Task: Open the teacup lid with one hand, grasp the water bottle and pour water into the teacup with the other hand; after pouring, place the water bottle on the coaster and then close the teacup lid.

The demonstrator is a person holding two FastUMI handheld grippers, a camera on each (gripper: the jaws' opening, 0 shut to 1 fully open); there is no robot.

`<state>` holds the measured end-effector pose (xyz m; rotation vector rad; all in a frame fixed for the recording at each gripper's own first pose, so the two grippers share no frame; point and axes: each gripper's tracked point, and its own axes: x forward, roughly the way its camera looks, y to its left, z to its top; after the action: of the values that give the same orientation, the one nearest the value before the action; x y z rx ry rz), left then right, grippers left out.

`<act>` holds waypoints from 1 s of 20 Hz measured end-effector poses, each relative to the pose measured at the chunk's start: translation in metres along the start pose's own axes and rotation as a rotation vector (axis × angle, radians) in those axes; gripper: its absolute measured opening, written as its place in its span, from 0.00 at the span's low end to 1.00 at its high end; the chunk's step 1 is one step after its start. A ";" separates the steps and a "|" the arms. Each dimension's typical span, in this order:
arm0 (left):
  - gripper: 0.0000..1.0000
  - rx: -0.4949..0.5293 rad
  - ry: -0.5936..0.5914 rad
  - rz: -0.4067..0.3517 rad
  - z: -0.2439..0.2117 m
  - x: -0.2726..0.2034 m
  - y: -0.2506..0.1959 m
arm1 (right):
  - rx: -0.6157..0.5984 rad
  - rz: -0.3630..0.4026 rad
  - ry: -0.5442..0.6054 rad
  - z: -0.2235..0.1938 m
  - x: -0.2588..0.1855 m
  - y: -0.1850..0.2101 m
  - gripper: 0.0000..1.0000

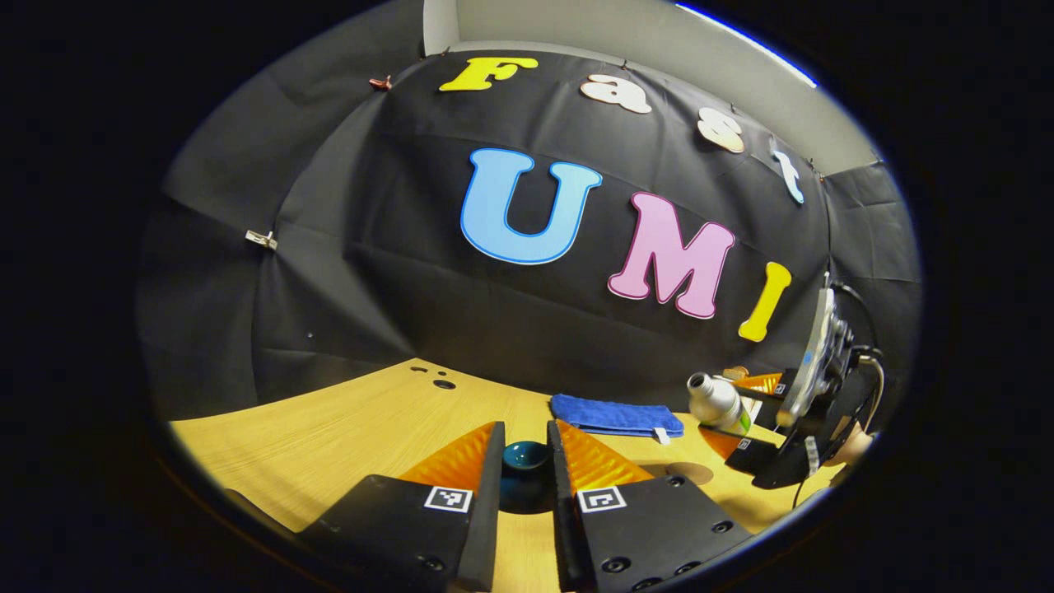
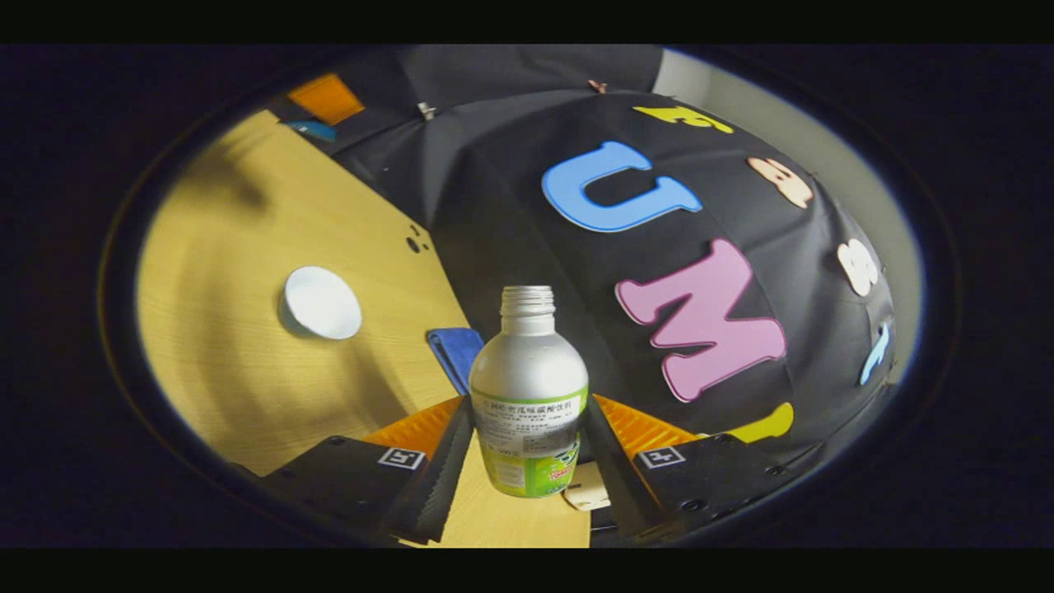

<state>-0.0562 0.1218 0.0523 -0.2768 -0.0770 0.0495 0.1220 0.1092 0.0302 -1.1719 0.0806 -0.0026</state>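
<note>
My left gripper [image 1: 525, 435] is shut on the dark teal knob of the teacup lid [image 1: 527, 458], held a little above the wooden table [image 1: 346, 436]. In the right gripper view, my right gripper [image 2: 529, 405] is shut on the silver water bottle [image 2: 527, 387], which has a green label and no cap on its threaded neck. The white teacup [image 2: 323, 302] stands open on the table to the left of the bottle, apart from it. From the left gripper view, the bottle [image 1: 715, 401] is tilted in the right gripper [image 1: 739, 412], above a round brown coaster [image 1: 690, 472].
A folded blue cloth [image 1: 617, 416] lies at the back of the table near the black wall; it is also to the left behind the bottle as blue cloth [image 2: 455, 350]. Small holes [image 1: 443, 383] mark the tabletop at the far left.
</note>
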 end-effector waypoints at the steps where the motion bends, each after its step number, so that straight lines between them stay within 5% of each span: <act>1: 0.32 -0.001 0.001 0.004 0.001 0.001 0.002 | -0.029 0.014 0.000 0.001 0.003 0.008 0.78; 10: 0.32 -0.011 0.013 0.018 -0.001 0.001 0.009 | -0.302 0.109 -0.023 0.006 0.015 0.063 0.78; 20: 0.32 -0.016 0.015 0.022 -0.001 0.001 0.013 | -0.584 0.097 -0.058 0.015 0.020 0.064 0.78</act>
<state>-0.0556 0.1339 0.0477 -0.2943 -0.0594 0.0691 0.1406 0.1469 -0.0246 -1.7491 0.0891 0.1489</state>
